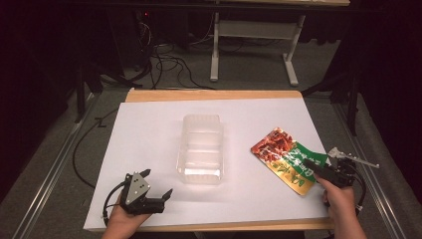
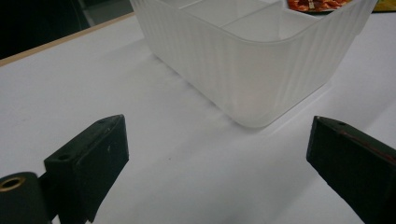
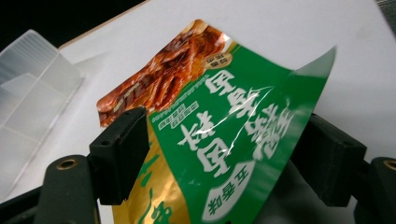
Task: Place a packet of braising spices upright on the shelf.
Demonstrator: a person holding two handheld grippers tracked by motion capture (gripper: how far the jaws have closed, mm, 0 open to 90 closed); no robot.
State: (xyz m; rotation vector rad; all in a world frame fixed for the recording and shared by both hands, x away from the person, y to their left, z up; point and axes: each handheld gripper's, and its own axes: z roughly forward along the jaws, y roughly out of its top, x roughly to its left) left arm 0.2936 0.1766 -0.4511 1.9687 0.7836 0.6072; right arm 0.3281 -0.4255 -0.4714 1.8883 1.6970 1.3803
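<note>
Worktop (image 1: 149, 129): white sheet over a pale wooden board; bare wood shows as a strip along the far edge and a thin line along the near edge. The surface is matt, clean and evenly lit.

Container (image 1: 200, 148): translucent ribbed plastic tub with inner dividers, standing upright near the middle of the worktop, long side running from the near edge toward the far edge.

Snack packet (image 1: 284, 159): glossy foil pouch in green, gold and red-orange with printed characters, toward the right edge of the worktop, well apart from the container. Its far end lies on the sheet; its near end curls upward between the jaws of the right gripper.

Right gripper (image 1: 318, 169): black, held in a hand (image 1: 341, 199) at the near right corner. The packet sits between its jaws, which stand partly apart; whether they press the foil cannot be told.

Left gripper (image 1: 159, 186): black with a grey plate on top, held at the near left corner, jaws spread wide with nothing between them, pointing toward the near end of the container.

Room: dark surroundings, grey floor (image 1: 54, 164). Black cables (image 1: 169, 62) trail across it beyond the far edge. A second table's white metal legs (image 1: 254, 45) stand behind. Metal rails (image 1: 47, 174) run along both sides of the worktop.
</note>
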